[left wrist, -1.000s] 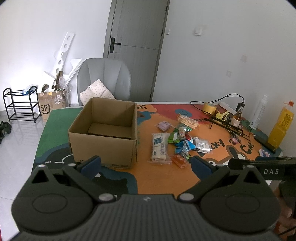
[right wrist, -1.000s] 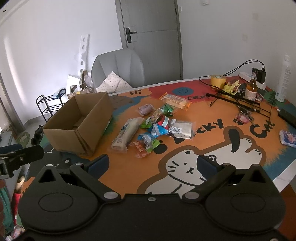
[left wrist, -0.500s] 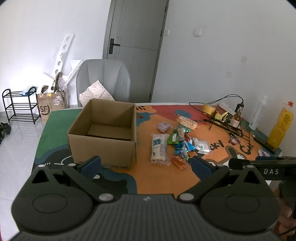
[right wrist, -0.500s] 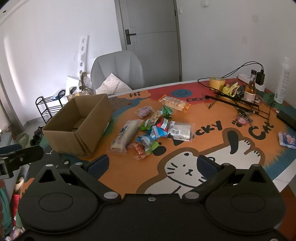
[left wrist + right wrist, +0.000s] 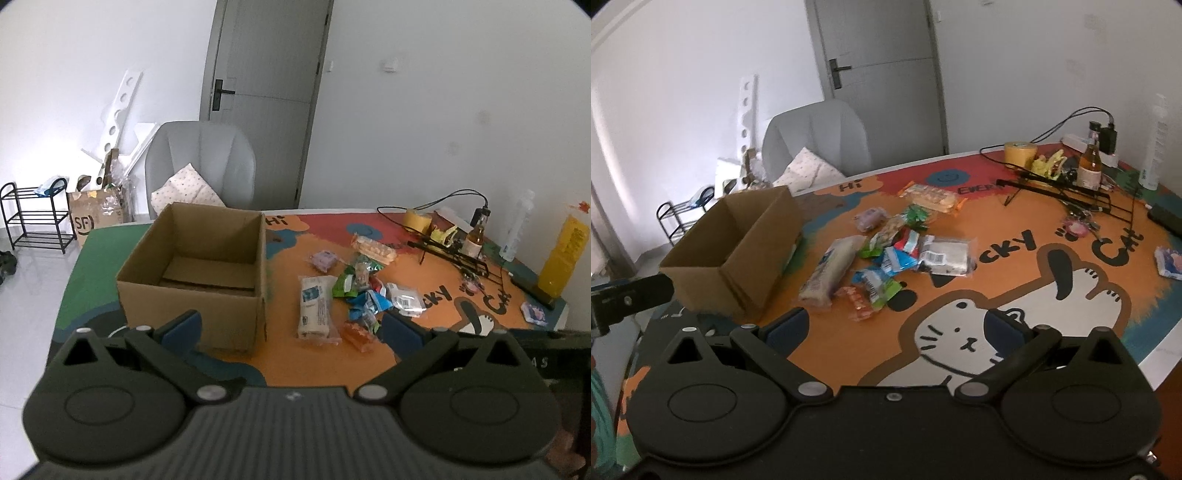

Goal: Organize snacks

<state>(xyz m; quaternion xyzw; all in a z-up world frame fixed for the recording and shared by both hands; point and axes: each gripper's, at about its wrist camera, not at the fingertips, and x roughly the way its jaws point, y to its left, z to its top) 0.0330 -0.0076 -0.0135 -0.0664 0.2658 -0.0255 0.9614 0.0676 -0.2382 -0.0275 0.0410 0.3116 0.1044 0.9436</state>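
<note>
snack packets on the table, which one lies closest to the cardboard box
The long white packet with blue print, lying lengthwise just right of the cardboard box. The other snacks, such as the small orange packet and the purple one, sit farther right.

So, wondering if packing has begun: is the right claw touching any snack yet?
Apart. The right wrist view shows the right claw open over bare mat, the orange packet lying clear beyond its fingertips.
</note>
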